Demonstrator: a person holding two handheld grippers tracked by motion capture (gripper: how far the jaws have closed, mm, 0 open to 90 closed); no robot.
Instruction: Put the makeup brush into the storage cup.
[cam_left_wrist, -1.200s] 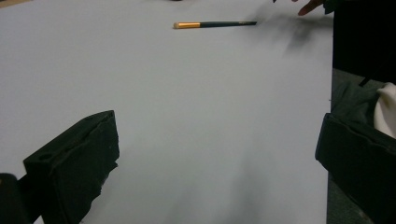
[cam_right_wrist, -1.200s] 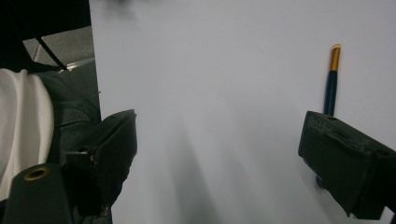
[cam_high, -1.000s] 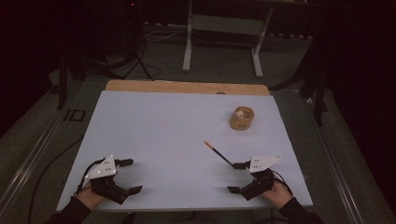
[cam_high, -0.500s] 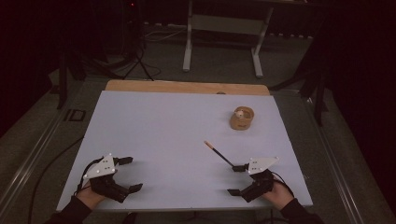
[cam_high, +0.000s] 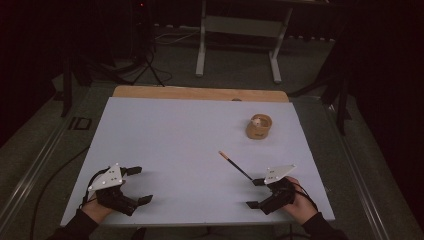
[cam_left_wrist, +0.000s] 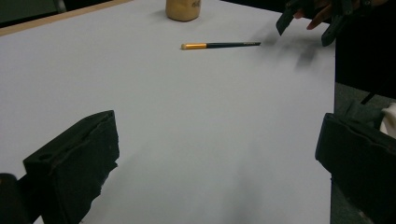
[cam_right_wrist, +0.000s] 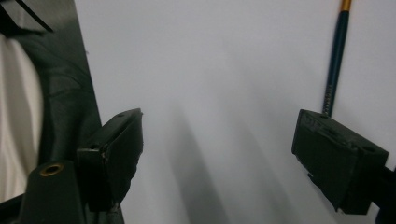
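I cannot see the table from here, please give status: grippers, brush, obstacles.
Left gripper open, empty. Right gripper open, closing slightly, beside brush end. Wooden cup clear behind.

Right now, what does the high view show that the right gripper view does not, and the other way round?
High view alone: the left gripper, jaws open over the table, the small wooden pot at the far right, the floor and a metal stand behind.
Right gripper view alone: a close look at the brush's thin dark end, which lies just beyond one jaw, outside the gap.
Both: the white table, the brush with its gold band, and the right gripper, open with nothing between its jaws.
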